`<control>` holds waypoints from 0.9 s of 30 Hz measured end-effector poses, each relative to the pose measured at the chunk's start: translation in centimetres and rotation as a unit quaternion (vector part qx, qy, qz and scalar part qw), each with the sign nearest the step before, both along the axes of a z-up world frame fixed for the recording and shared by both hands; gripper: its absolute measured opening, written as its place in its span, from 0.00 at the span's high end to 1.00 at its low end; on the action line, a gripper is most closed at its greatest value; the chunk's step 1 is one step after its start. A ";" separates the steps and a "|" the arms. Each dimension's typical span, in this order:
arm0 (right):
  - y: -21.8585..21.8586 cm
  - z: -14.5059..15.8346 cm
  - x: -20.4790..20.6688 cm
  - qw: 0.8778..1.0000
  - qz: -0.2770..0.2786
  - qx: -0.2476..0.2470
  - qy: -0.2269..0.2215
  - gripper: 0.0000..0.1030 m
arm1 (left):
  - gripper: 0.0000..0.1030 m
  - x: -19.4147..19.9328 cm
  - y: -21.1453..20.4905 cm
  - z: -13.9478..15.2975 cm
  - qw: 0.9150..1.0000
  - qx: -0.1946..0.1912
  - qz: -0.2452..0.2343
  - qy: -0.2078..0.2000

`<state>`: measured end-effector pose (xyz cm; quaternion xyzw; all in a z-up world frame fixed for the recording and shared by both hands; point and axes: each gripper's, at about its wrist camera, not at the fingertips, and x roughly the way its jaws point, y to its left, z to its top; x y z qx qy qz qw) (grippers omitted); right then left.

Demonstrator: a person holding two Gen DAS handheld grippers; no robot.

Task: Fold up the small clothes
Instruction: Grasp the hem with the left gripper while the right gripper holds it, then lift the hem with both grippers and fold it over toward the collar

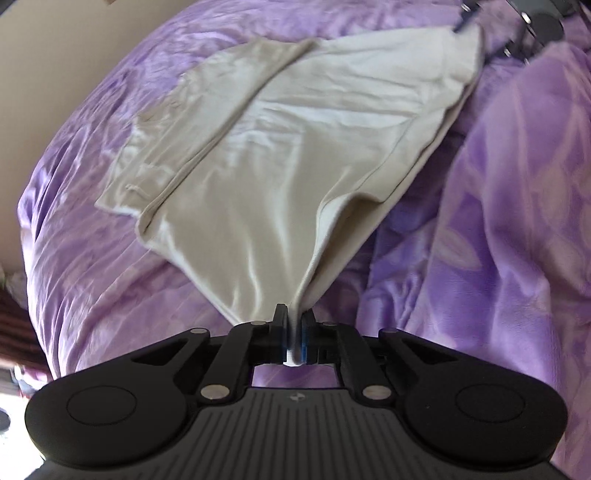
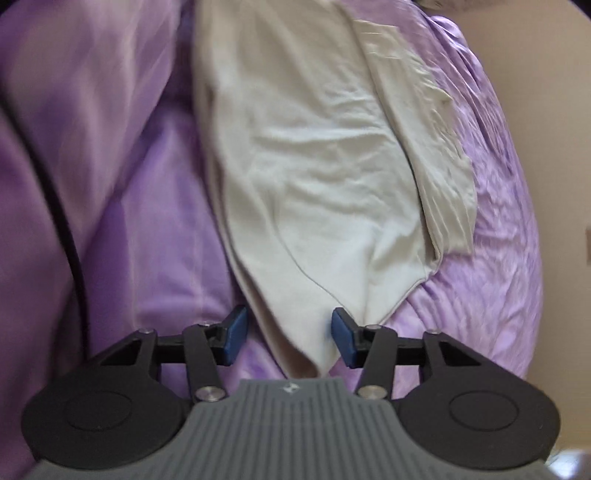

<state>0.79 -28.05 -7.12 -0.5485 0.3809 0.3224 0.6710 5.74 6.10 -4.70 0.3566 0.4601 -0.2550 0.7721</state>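
A cream white garment (image 1: 295,147) lies partly folded on a purple bedspread (image 1: 110,258). My left gripper (image 1: 294,339) is shut on a near corner of the garment and pulls it taut toward me. In the right wrist view the same garment (image 2: 325,166) stretches away from me. My right gripper (image 2: 288,338) is open, its blue pads (image 2: 341,338) standing on either side of the garment's near corner without pinching it. The right gripper also shows blurred at the far corner in the left wrist view (image 1: 465,18).
The purple bedspread (image 2: 129,221) is rumpled, with a raised fold on the right in the left wrist view (image 1: 517,184). A dark cable (image 2: 70,229) runs down the left of the right wrist view. A beige wall (image 2: 561,147) lies beyond the bed's edge.
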 end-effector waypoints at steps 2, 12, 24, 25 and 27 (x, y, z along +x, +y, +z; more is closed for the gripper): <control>-0.6 -0.8 -0.3 0.999 0.017 -0.017 -0.022 0.66 | 0.94 0.0 0.3 0.1 1.000 -0.004 0.008 -0.001; -2.7 2.6 -0.2 0.987 -0.043 0.065 -0.137 1.00 | 0.95 0.0 0.0 2.5 0.996 -0.004 0.029 -0.081; -3.9 13.6 0.9 0.927 -0.125 0.204 -0.288 1.00 | 0.95 -0.3 0.2 13.4 0.956 -0.034 0.093 -0.276; -3.9 14.3 0.5 0.923 -0.125 0.209 -0.297 1.00 | 0.95 -0.7 0.2 14.1 0.953 -0.034 0.093 -0.285; -4.0 15.4 -0.1 0.916 -0.127 0.219 -0.310 1.00 | 0.95 -1.5 0.1 15.4 0.949 -0.037 0.093 -0.300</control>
